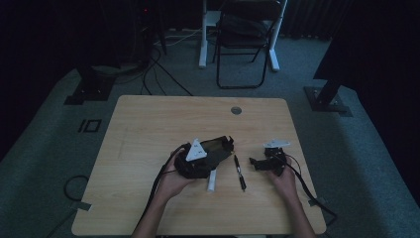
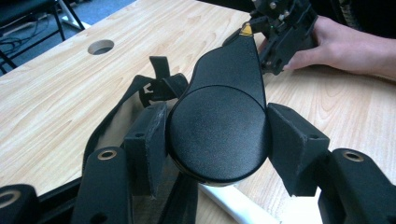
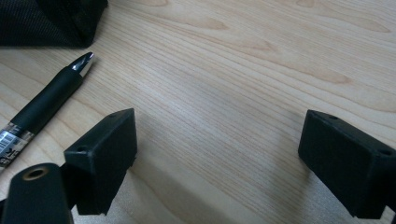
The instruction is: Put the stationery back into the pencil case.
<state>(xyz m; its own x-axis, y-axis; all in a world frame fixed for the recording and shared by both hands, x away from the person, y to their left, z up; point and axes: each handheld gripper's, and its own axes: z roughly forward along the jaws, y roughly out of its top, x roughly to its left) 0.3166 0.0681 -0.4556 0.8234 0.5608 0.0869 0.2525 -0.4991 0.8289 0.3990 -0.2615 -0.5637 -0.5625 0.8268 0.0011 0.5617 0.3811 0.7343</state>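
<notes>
Closest to you, your left gripper (image 2: 217, 140) has its two black pads pressed on the sides of a smooth black case (image 2: 219, 126). The case has a round end and it fills the gap between the pads. It gets thinner as it points away from you, and it has a small yellow bit at its far tip. In the high view, your left gripper (image 1: 218, 148) lies near the middle of the table (image 1: 148, 124) with the case (image 1: 218, 146) in it. A white stick (image 1: 212, 181) lies on the wood just under that gripper, on your side.

Your right gripper (image 3: 217, 158) has its jaws wide apart, with bare wood between them. It holds nothing. A black pen (image 3: 44, 109) with a shiny tip lies beside its left pad, not touching it. From above, the pen (image 1: 239, 172) lies between your two grippers, and your right gripper (image 1: 257, 162) sits near the right edge of the table.

Farther back, there is a round hole (image 1: 236, 110) in the table top. Past the table, a black folding chair (image 1: 245, 42) stands on the grey floor.
</notes>
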